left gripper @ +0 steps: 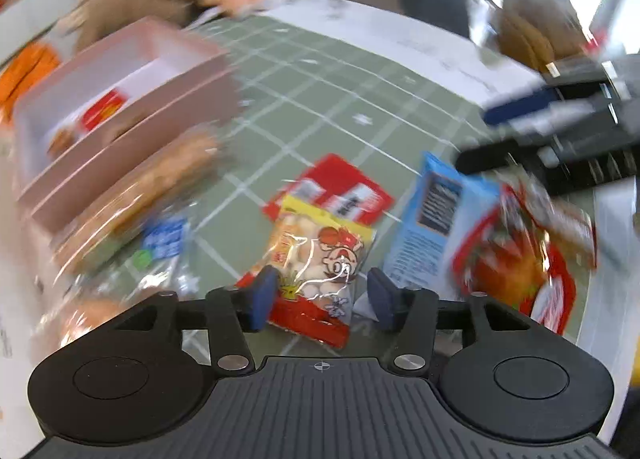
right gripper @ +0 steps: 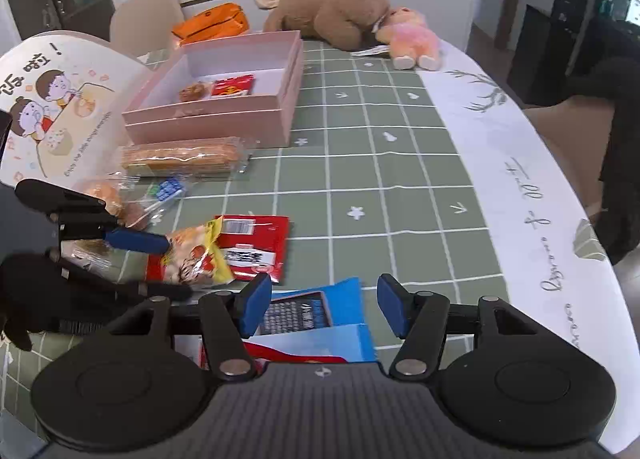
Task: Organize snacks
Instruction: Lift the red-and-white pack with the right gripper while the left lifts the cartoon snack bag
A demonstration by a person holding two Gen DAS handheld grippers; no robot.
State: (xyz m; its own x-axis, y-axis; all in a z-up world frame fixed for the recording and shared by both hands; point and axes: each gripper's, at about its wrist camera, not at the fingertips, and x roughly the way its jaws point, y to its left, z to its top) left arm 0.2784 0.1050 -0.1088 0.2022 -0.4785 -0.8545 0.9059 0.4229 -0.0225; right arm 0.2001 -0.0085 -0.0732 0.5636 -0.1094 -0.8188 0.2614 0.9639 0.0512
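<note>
A yellow-topped clear snack bag (left gripper: 316, 259) lies on the green checked tablecloth between the open fingers of my left gripper (left gripper: 322, 295); it also shows in the right wrist view (right gripper: 196, 255), where the left gripper (right gripper: 156, 263) straddles it. A red packet (left gripper: 340, 189) lies beneath it, also in the right wrist view (right gripper: 256, 243). My right gripper (right gripper: 324, 303) is open over a blue box (right gripper: 320, 315), not touching it that I can tell. The blue box (left gripper: 432, 227) and a red-orange bag (left gripper: 524, 255) lie right of the left gripper. The pink box (right gripper: 248, 99) holds two snacks.
A long wrapped bread (right gripper: 180, 157) and round buns in clear wrap (right gripper: 120, 199) lie in front of the pink box. Plush toys (right gripper: 348, 11) and an orange pouch (right gripper: 212, 21) sit at the far edge. A white illustrated bag (right gripper: 52, 99) stands at left.
</note>
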